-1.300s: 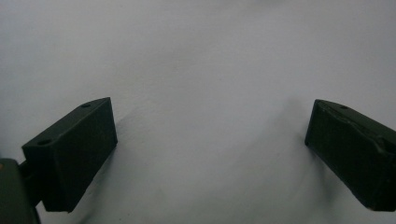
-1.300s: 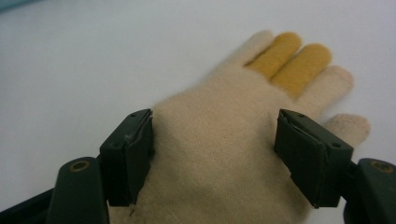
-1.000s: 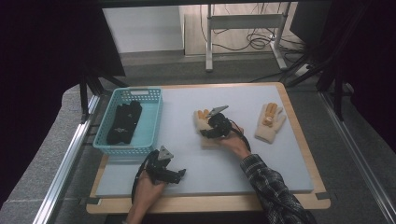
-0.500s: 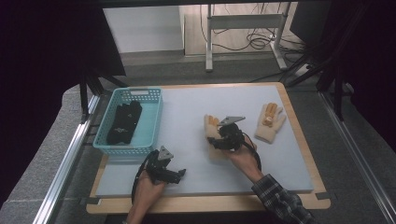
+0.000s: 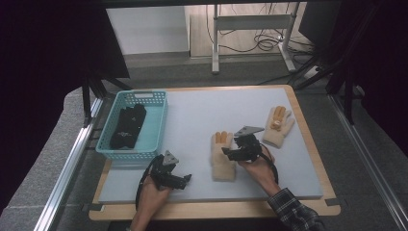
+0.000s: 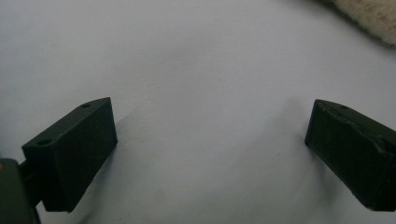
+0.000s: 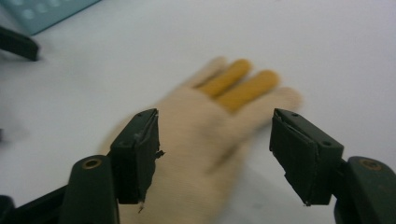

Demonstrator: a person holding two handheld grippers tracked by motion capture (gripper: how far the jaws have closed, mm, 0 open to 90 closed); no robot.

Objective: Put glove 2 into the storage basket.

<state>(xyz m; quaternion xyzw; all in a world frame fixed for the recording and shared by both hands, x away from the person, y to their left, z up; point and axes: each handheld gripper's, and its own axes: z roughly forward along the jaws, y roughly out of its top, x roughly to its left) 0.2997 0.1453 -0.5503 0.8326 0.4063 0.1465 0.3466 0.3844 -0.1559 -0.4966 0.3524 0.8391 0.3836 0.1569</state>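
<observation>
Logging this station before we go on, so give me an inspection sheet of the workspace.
Surface: grey mat on a wooden table, flat.
Job's things: near glove lies flat, yellow fingertips pointing away; far glove lies apart at the right.
Clutter: teal basket at the left, dark cloth inside.
Grippers: right gripper open over the near glove; left gripper open above bare mat.
Cables: black cable loops from the left gripper; floor cables beyond.
Surroundings: white stand, dark curtains.
</observation>
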